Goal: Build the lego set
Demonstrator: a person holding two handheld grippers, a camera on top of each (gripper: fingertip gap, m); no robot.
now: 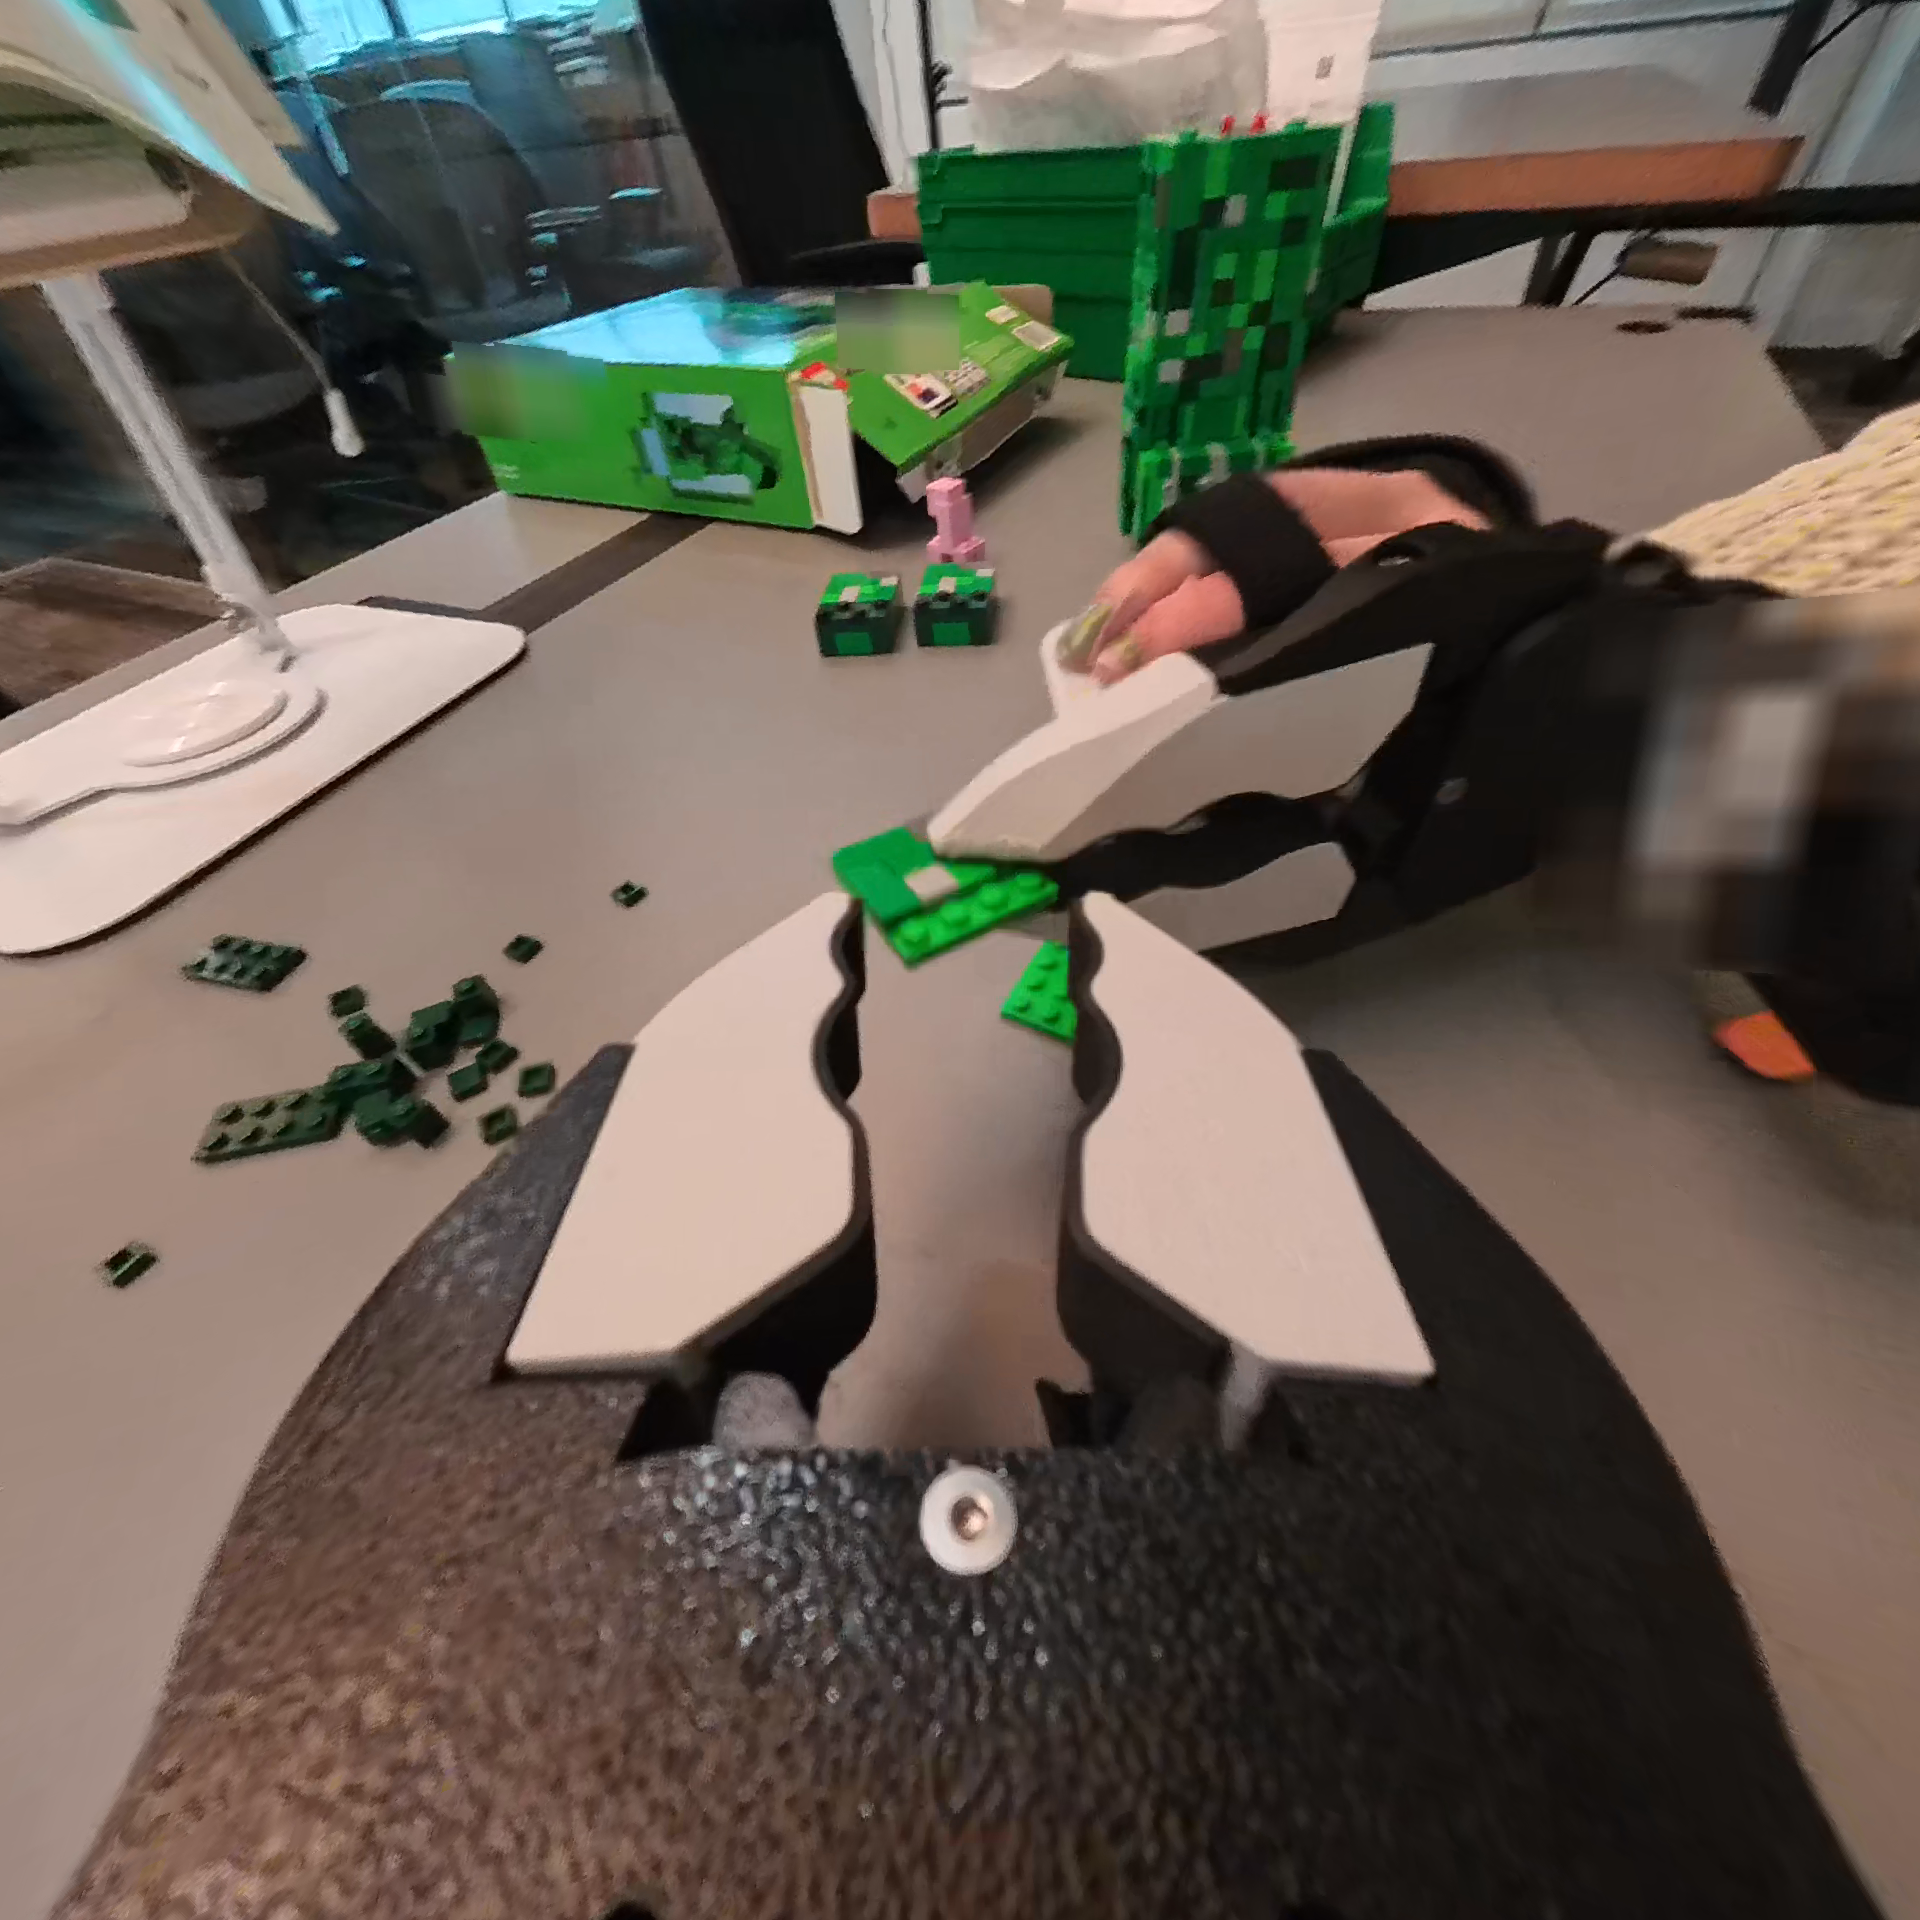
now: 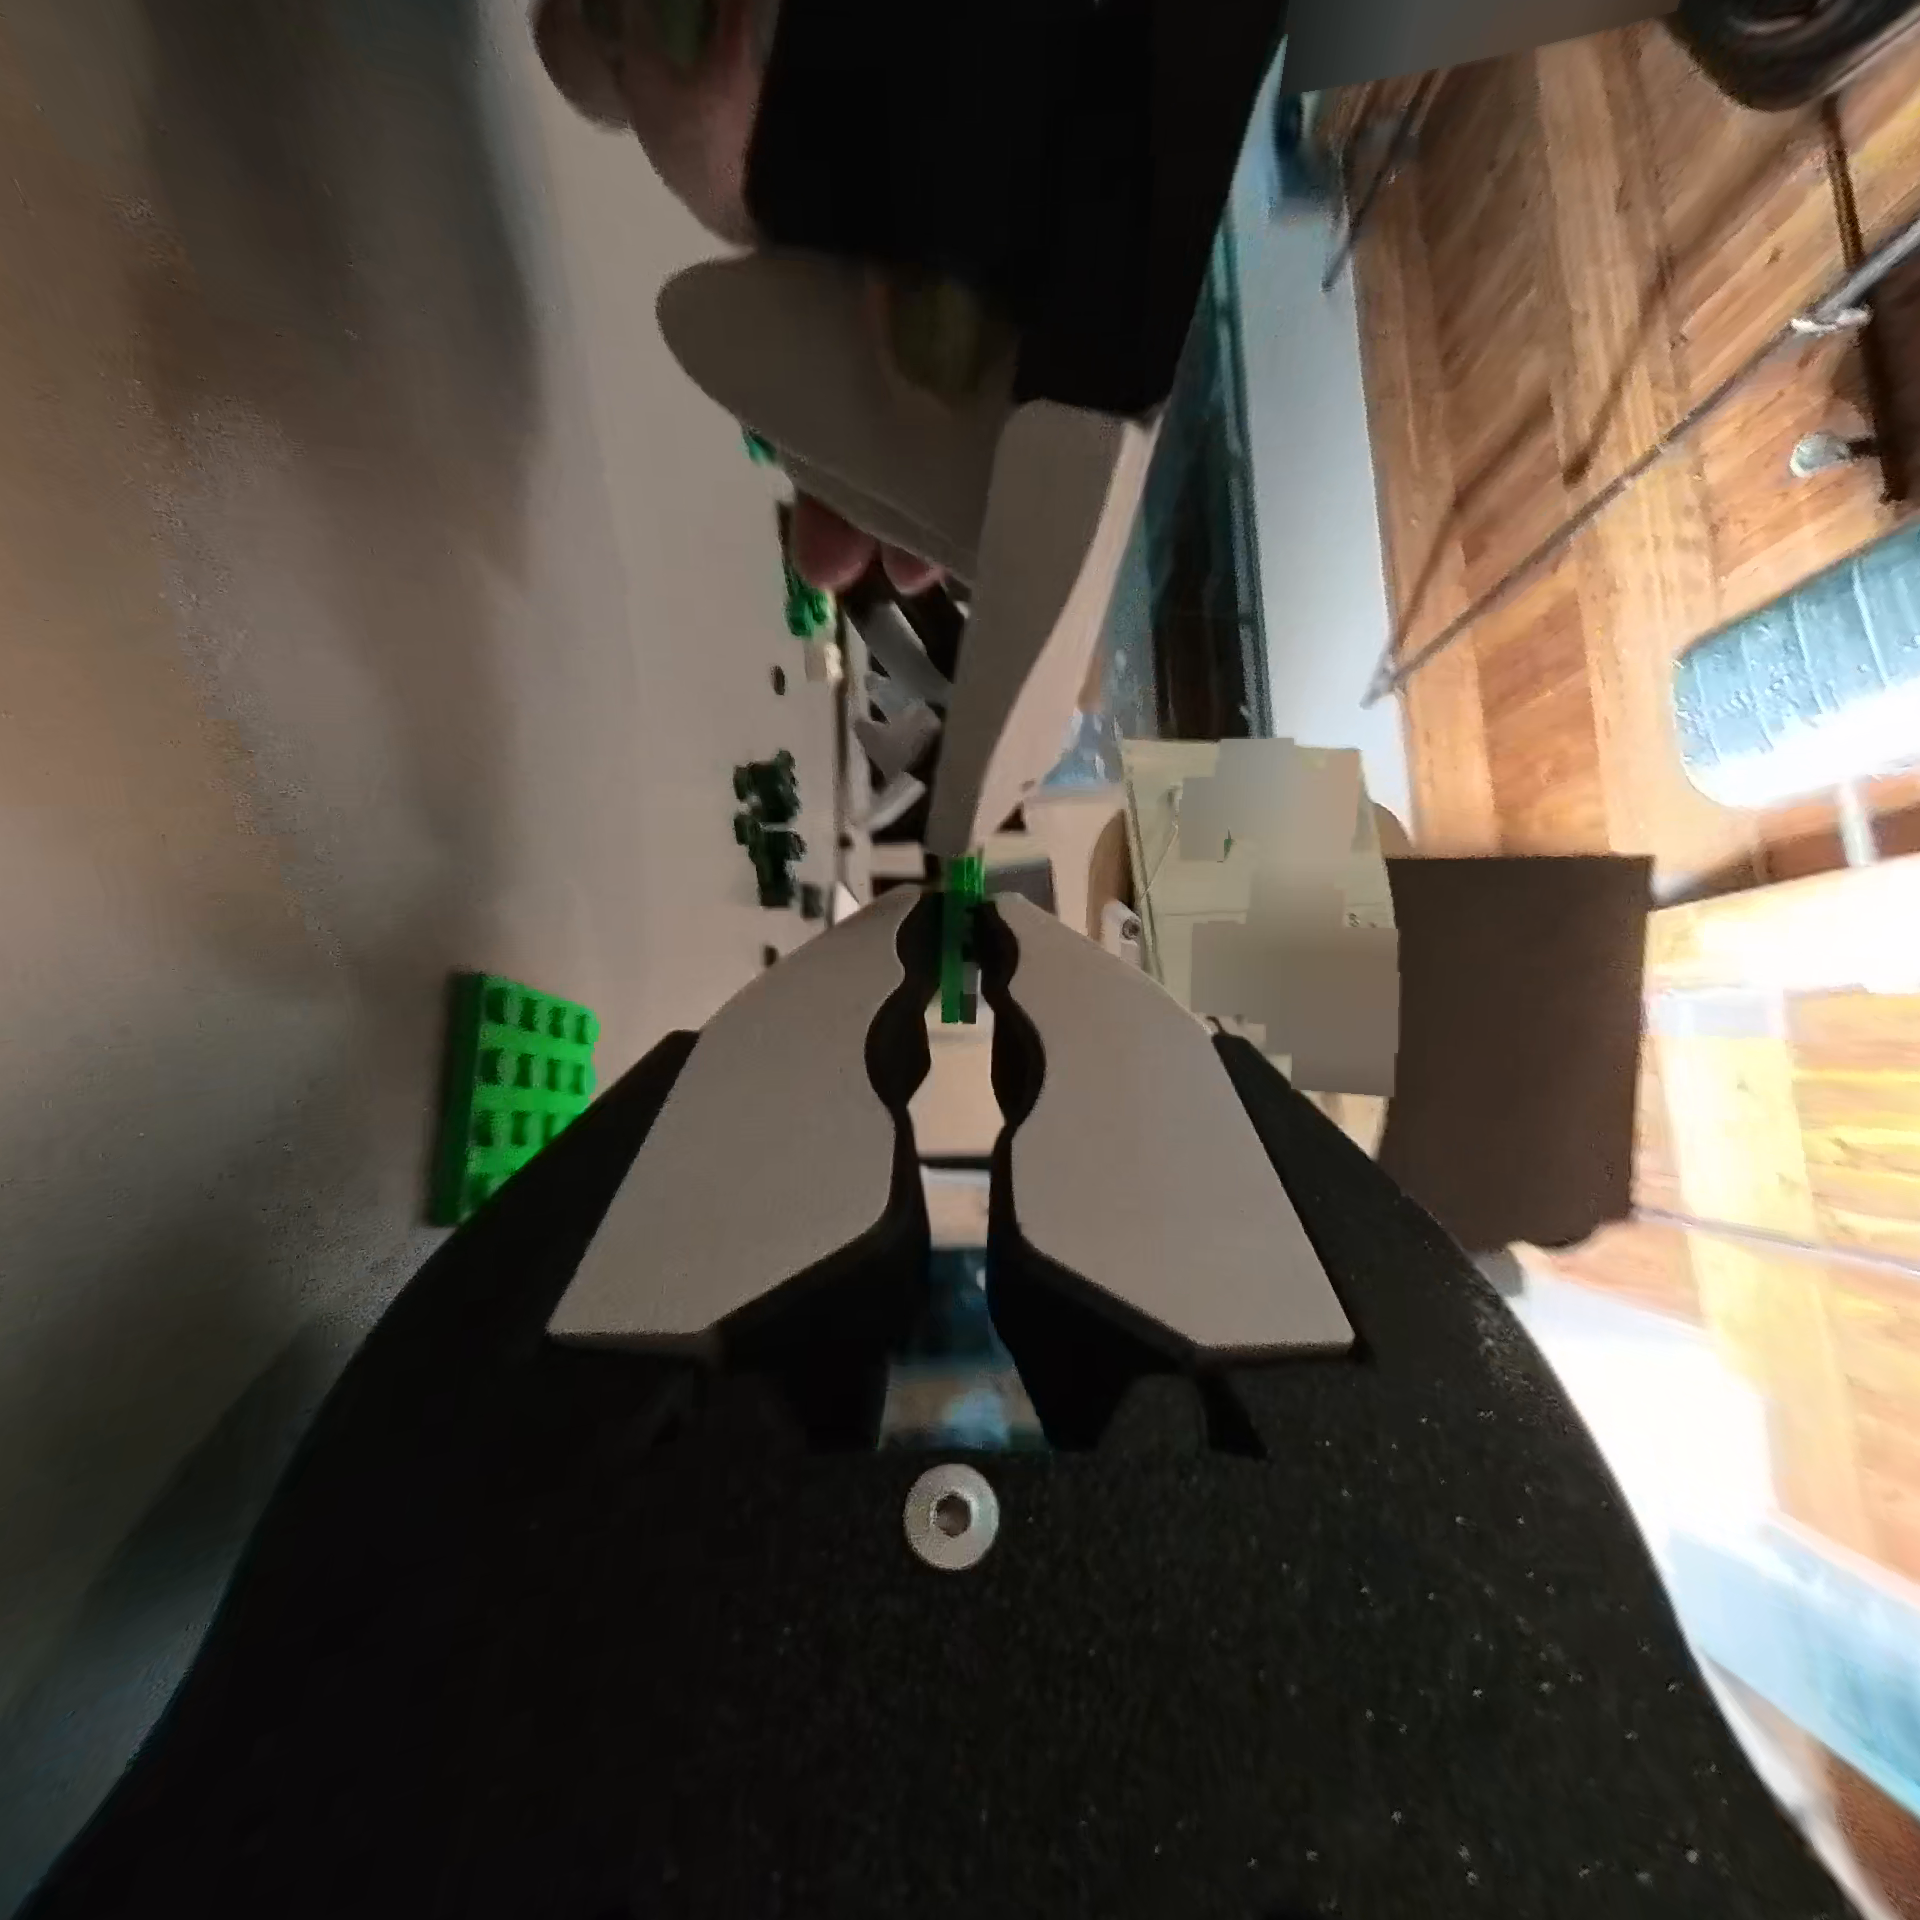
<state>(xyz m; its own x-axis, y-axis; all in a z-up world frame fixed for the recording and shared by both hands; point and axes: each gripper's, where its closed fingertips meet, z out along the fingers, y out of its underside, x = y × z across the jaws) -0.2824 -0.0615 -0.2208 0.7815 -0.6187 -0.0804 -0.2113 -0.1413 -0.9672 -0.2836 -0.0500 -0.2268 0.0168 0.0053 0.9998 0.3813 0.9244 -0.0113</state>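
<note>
Right hand-held gripper (image 1: 961,868) clamps green plate stack (image 1: 951,904) flat, long axis sideways

- Left gripper (image 1: 966,925): fingers spread apart, nothing between them, tips pointing forward, low over the table.
- Right gripper (image 2: 961,914): rolled onto its side, fingers nearly closed, clamped on a thin stack of plates near the tips.
- Right hand (image 1: 1226,582): strapped into a black brace, fingertips resting on the gripper's upper finger.
</note>
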